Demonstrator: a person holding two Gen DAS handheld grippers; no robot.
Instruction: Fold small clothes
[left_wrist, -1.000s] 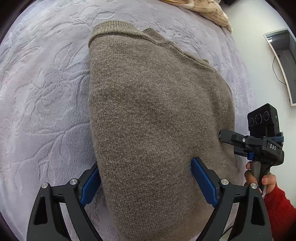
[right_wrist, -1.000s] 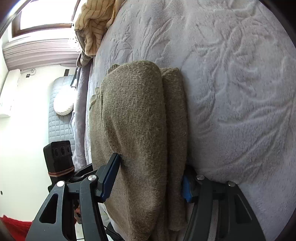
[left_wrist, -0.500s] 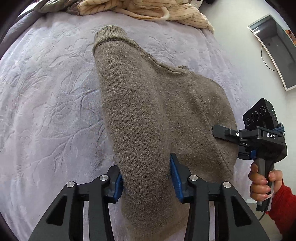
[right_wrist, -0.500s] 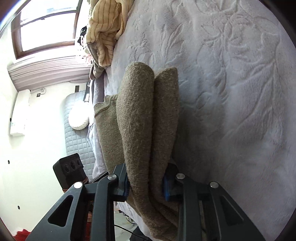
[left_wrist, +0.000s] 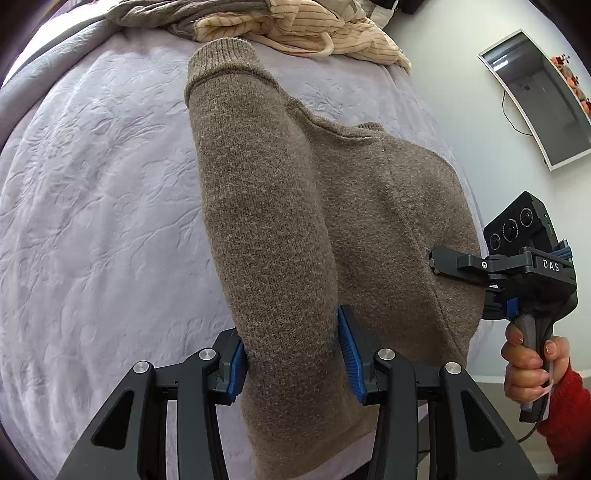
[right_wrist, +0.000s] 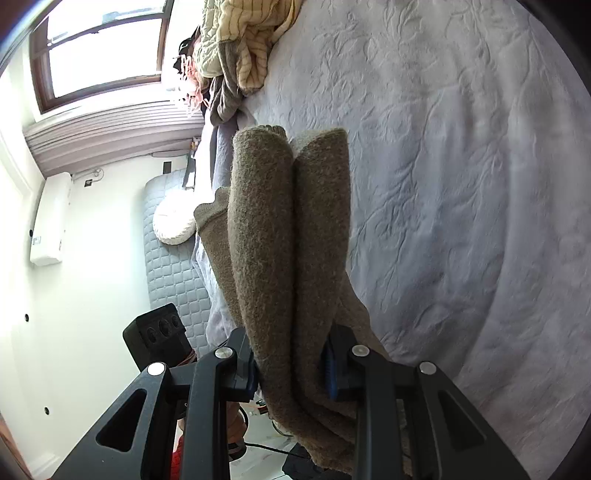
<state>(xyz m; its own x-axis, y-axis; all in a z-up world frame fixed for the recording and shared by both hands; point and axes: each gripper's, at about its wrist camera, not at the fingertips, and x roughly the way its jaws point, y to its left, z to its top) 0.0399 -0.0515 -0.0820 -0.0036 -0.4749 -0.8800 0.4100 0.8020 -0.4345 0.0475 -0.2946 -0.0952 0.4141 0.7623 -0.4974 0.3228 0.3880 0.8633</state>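
Note:
A brown knitted sweater (left_wrist: 295, 221) lies folded on a lilac embossed bedspread (left_wrist: 92, 203), its near end raised off the bed. My left gripper (left_wrist: 293, 354) is shut on a thick fold at the sweater's near left corner. My right gripper (right_wrist: 291, 362) is shut on the doubled layers of the sweater (right_wrist: 288, 240) at its other near corner. It also shows in the left wrist view (left_wrist: 480, 280) at the sweater's right edge, held by a hand in a red sleeve.
A heap of cream striped and grey clothes (left_wrist: 295, 26) lies at the far end of the bed, also in the right wrist view (right_wrist: 236, 48). The bed edge and a white wall with a mounted screen (left_wrist: 535, 96) are to the right. A window (right_wrist: 103, 51) is beyond.
Both grippers closed from open onto the sweater's near edge and lifted it, bunching the fabric into thick folds. The far end stays on the bed.

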